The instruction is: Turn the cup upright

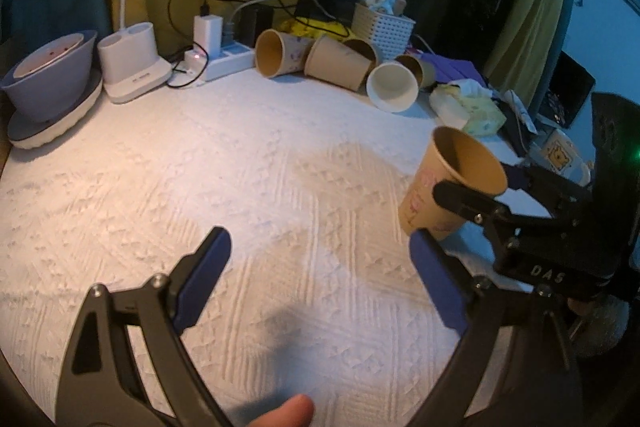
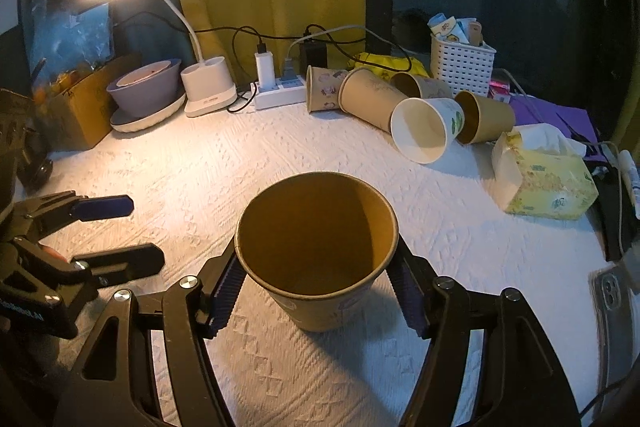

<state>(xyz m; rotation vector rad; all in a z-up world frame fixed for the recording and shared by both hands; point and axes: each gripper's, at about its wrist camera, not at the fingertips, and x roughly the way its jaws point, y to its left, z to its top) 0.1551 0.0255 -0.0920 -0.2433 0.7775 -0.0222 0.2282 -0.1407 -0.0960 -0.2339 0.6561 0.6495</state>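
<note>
A brown paper cup stands nearly upright on the white textured cloth, mouth up, leaning slightly. My right gripper is shut on the cup, one blue pad on each side just below the rim. In the left wrist view the same cup is at the right with the right gripper around it. My left gripper is open and empty over bare cloth, left of the cup. It also shows in the right wrist view at the left edge.
Several paper cups lie on their sides at the back. Beside them are a tissue box, a white basket, a power strip, a lamp base and a grey bowl. A phone lies at the right edge.
</note>
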